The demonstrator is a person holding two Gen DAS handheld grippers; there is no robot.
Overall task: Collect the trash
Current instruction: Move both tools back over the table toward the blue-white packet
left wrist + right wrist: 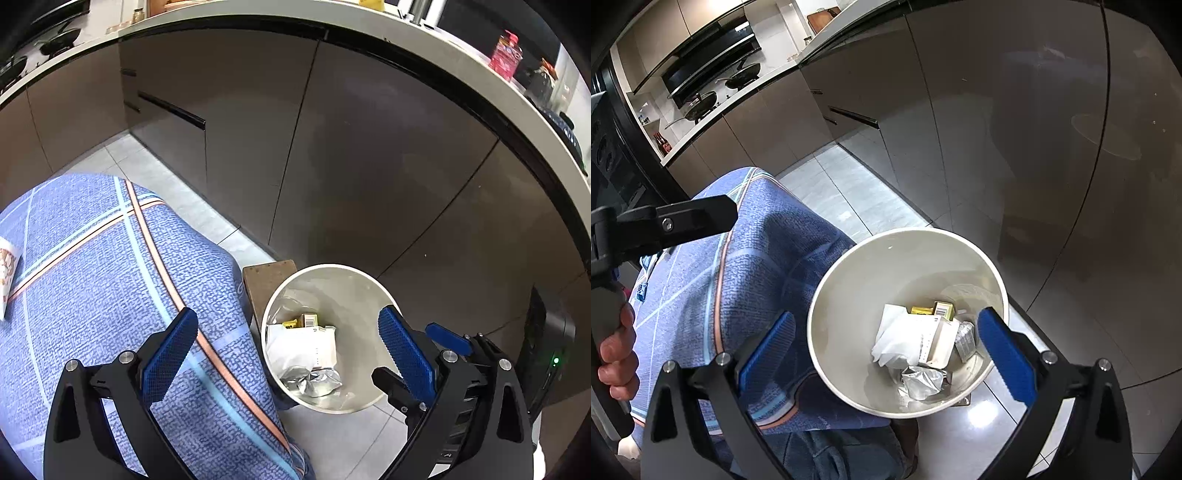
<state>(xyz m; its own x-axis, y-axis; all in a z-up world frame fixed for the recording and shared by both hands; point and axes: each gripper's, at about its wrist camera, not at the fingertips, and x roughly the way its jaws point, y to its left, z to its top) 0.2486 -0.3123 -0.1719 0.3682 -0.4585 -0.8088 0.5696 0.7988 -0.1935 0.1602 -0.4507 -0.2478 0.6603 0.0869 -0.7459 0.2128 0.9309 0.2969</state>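
Round white plastic bin [849, 295] holding crumpled paper and foil trash [916, 347], left gripper [288, 354] and right gripper [886, 354] both spread wide, empty, above it

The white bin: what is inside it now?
The white bin holds white paper, a small yellow box, a barcoded carton and crumpled foil. Anything under this pile is covered.

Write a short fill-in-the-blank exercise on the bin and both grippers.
1. The white bin stands on the ____ beside the blue cloth.
2. The jaws of the left gripper and the right gripper are both ____.
3. The crumpled foil lies ____ the bin.

Missing words: floor; open; inside
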